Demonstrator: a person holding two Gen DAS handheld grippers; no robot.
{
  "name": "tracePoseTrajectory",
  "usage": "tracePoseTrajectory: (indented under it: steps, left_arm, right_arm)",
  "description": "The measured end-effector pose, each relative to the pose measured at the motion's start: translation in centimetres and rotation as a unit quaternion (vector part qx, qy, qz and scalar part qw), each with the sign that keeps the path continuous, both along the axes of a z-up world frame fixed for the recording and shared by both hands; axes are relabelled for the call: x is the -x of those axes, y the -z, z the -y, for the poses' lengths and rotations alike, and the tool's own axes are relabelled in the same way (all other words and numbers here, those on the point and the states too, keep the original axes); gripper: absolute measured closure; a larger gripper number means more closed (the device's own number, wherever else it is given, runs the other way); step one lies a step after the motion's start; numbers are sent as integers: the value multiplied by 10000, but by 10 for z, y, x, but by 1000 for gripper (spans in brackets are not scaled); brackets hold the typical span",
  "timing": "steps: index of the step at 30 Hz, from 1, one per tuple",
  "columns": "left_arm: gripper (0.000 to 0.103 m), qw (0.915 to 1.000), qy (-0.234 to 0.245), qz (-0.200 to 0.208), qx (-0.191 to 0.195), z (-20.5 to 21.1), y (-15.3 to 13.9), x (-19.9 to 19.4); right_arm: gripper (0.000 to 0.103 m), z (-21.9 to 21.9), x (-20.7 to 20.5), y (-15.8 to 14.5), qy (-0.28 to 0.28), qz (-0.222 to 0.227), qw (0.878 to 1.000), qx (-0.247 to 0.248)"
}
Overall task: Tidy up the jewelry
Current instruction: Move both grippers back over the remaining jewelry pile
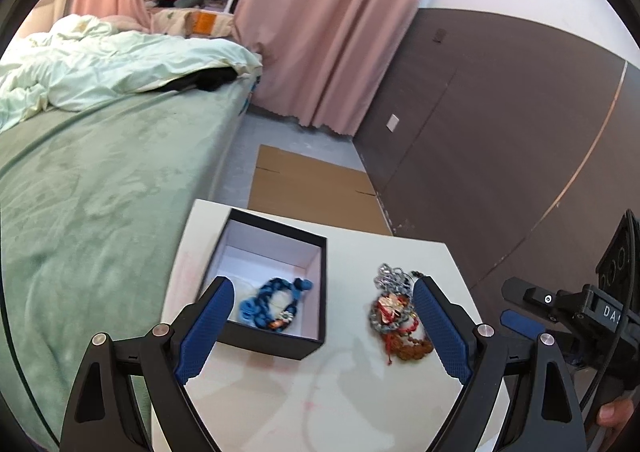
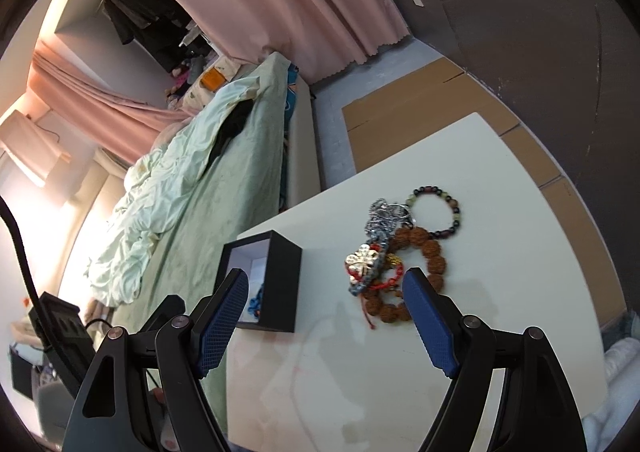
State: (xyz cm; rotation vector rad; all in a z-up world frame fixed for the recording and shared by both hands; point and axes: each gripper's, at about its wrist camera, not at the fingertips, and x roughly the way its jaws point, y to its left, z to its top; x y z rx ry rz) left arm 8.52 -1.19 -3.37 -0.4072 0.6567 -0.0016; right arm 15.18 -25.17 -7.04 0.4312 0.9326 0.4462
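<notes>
A black box [image 1: 310,252] with a white inside stands on the white table [image 1: 340,392]. A blue braided bracelet [image 1: 272,304] lies in it. To its right lies a pile of jewelry [image 1: 394,312]: a silver chain, a grey braid with a gold flower, a red cord and brown beads. My left gripper [image 1: 322,310] is open and empty above the table, spanning box and pile. In the right wrist view the box [image 2: 280,280], the pile [image 2: 384,264] and a dark bead bracelet [image 2: 436,212] show. My right gripper [image 2: 326,302] is open and empty, short of the pile.
A bed [image 1: 100,192] with green cover and pale duvet runs along the table's left side. Flat cardboard [image 1: 312,188] lies on the floor beyond the table. Pink curtains [image 1: 320,32] and a dark wall [image 1: 500,132] stand behind. The right gripper's body [image 1: 580,308] shows at the left view's right edge.
</notes>
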Motion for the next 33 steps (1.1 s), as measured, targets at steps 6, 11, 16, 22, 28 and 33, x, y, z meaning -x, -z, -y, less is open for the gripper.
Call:
tracePoseTrajectory:
  steps: [6, 11, 16, 22, 28, 33]
  left_arm:
    - [12, 9997, 225, -85, -75, 21, 5, -4]
    - [12, 9983, 544, -94, -194, 42, 10, -9]
    - [12, 9966, 759, -85, -300, 55, 14, -15]
    - [14, 9941, 1013, -62, -392, 68, 20, -25]
    - [39, 9891, 1319, -201, -617, 88, 32, -39]
    - [54, 9856, 1507, -321, -701, 103, 46, -53]
  right_arm:
    - [23, 26, 1, -1, 207, 1, 9998, 3]
    - [23, 49, -3, -1, 563, 9, 9983, 172]
    - [23, 62, -13, 6, 626, -116, 9976, 289]
    - [24, 67, -25, 23, 570, -554, 9967, 175]
    - [31, 73, -35, 41, 579, -951, 9938, 1]
    - [31, 74, -44, 46, 551, -1074, 9926, -93]
